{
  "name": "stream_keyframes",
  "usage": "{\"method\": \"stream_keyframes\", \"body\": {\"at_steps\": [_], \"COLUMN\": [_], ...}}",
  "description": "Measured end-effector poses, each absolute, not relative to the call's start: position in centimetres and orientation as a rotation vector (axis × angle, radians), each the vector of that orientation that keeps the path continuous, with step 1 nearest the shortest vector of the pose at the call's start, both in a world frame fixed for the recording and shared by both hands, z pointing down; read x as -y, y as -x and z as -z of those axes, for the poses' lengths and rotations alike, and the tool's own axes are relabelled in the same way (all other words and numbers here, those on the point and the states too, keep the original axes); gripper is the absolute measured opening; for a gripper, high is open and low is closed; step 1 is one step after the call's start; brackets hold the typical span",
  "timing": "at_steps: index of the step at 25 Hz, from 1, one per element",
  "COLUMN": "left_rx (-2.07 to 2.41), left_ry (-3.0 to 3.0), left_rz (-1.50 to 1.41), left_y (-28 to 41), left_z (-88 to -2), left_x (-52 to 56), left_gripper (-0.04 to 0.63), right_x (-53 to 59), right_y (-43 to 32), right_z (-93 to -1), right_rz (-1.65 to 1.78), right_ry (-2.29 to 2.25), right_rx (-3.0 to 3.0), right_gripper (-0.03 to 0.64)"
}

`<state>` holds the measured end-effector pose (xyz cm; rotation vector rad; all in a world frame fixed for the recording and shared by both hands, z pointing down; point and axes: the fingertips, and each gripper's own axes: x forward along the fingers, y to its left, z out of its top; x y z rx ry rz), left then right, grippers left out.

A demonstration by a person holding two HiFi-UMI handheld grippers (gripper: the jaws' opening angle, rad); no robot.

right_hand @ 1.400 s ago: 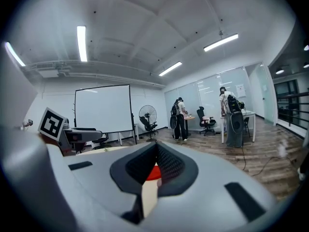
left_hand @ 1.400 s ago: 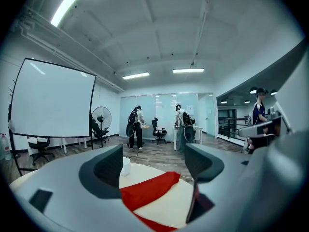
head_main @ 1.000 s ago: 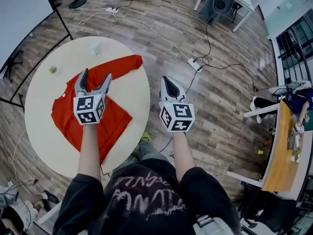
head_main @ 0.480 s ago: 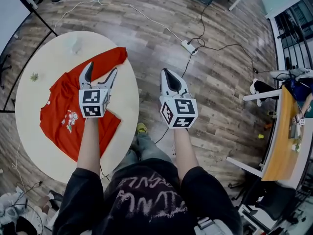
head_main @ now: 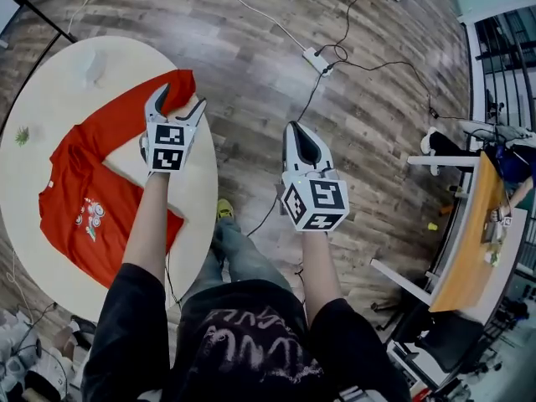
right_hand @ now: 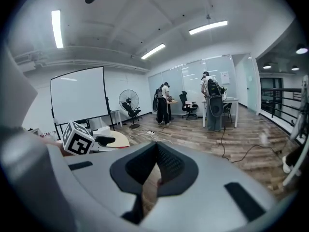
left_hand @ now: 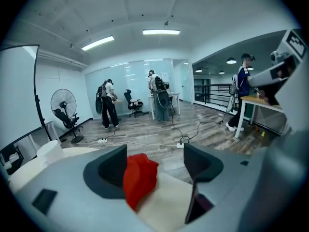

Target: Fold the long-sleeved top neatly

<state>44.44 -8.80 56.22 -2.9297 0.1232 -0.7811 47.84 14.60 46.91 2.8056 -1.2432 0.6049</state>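
While the left hand-held gripper [head_main: 182, 96] hovers spread over the red sleeve [head_main: 126, 117], right hand-held gripper [head_main: 295, 129] pressed together, pinching the cuff seems next

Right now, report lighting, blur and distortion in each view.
Head view: even light, no glare, red top sharp, floor planks bowing toward the edges. Left gripper view: fisheye with dark corners, ceiling lights bright, red sleeve slightly soft. Right gripper view: same dark rim, strip lights blown out, near jaws blurred.
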Motion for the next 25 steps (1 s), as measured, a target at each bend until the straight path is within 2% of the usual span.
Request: {"method": "stream_keyframes", "body": {"at_steps": [10, 17, 25], "left_rx": [-0.190, -0.240, -0.265], "left_ry": [2.881, 2.878, 2.912], "left_rz": [0.961, 0.972, 0.930], "left_y": [-46.4, -45.9, -45.6], "left_z": [-63.7, -63.6, -61.9], "left_x": [10.7, 12.4, 12.4], "left_gripper": [0.267, 0.061, 0.045], "right_x": [-12.5, -11.0, -10.0], "right_y": [-50.7, -50.9, -50.7], "right_z": [-51.2, -51.6, -51.0], "right_rz": [-0.693, -0.724, -0.701], "right_ry": [-2.771, -2.754, -2.743], "right_rx": [1.255, 1.258, 1.301], "right_gripper": [0.005, 0.005, 0.005]}}
